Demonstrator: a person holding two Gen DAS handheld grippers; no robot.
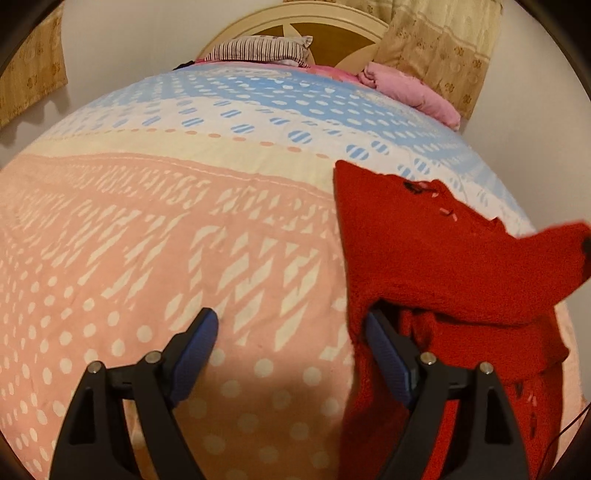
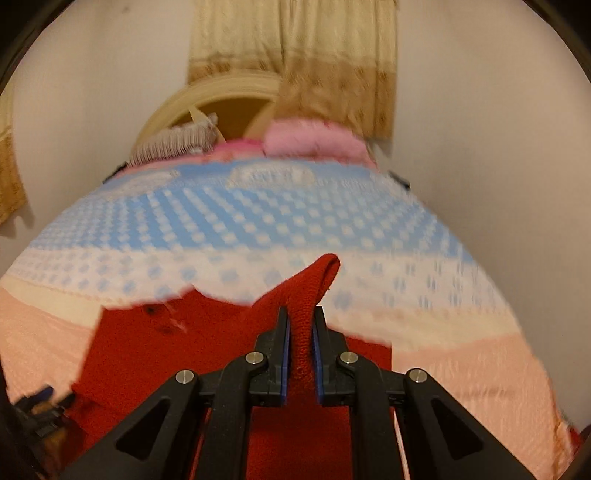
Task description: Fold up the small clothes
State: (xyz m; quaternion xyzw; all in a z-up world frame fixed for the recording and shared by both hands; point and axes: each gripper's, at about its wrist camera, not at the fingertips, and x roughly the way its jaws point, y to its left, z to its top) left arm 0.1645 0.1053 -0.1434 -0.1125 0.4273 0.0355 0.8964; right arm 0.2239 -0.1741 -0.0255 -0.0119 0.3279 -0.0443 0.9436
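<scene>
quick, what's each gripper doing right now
left gripper: open, holding nothing, one finger at the edge of the red garment.
right gripper: shut on a fold of the red garment.

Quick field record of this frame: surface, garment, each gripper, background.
surface: bed cover, pink, cream and blue bands with white dots and dashes
garment: red knit garment, on the bed, one part lifted
left gripper: open, empty; one finger at the garment's edge
right gripper: shut on a fold of the red knit garment, raised off the bed
background: striped pillow, pink cloth bundle, headboard, curtain
</scene>
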